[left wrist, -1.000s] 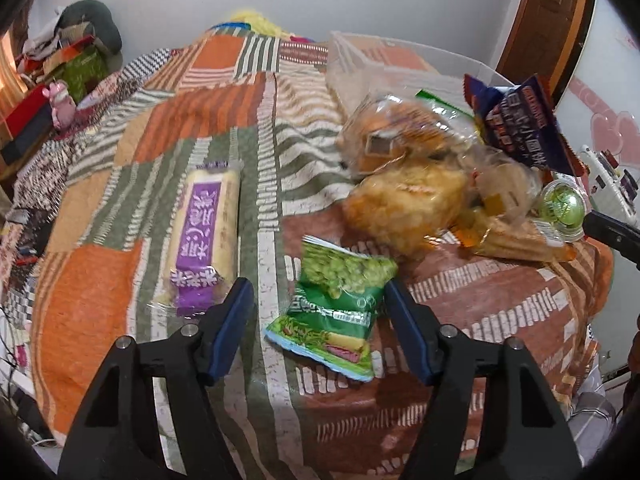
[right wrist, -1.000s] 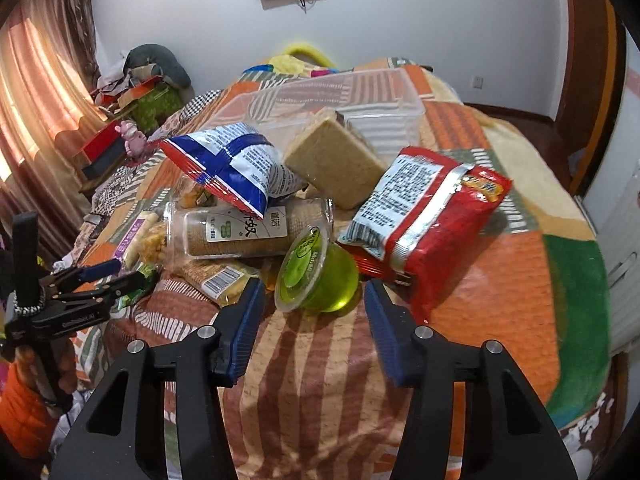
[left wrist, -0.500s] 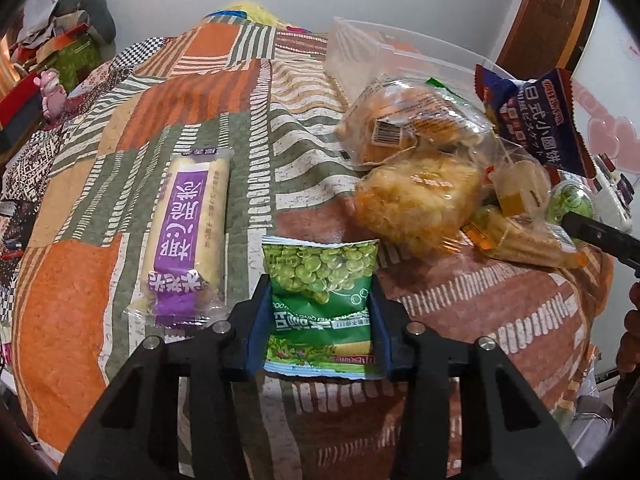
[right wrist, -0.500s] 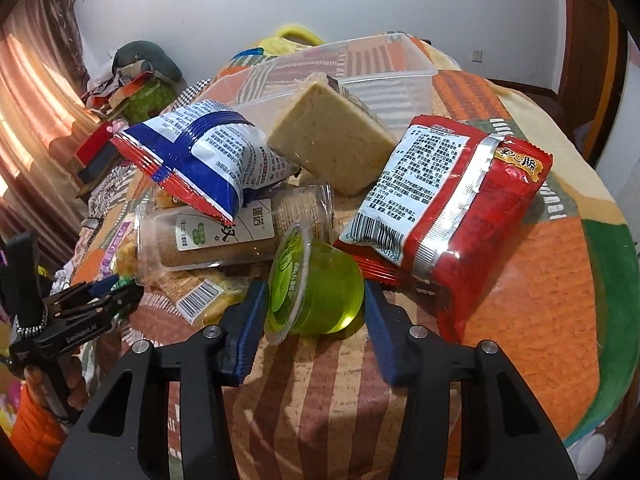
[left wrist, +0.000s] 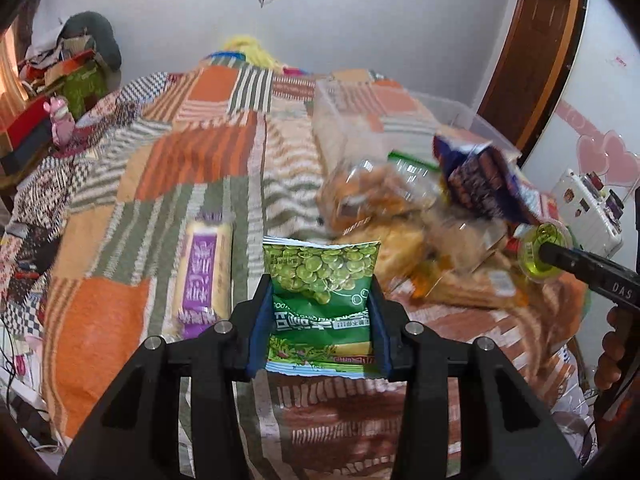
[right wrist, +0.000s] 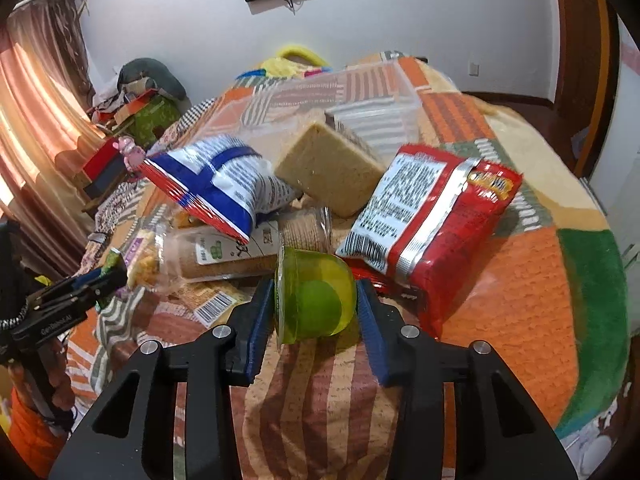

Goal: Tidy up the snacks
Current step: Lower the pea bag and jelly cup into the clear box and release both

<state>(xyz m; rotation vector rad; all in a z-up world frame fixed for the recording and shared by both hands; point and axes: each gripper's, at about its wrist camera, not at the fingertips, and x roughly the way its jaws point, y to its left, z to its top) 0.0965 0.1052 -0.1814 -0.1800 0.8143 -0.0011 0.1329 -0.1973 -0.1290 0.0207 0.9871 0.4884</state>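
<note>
Left gripper [left wrist: 322, 314] clamps green pea packet [left wrist: 321, 280]; right gripper [right wrist: 316, 308] pinches green jelly cup [right wrist: 314, 294], labels unreadable.

- The green pea packet [left wrist: 322, 280] is showing pale green peas on darker green;
- the jelly cup [right wrist: 316, 294] is glowing yellow-green;
- the quilt [left wrist: 192, 160] is showing orange, green and white striped patches;
- the far-right bag [right wrist: 436, 232] is showing red and silver.
</note>
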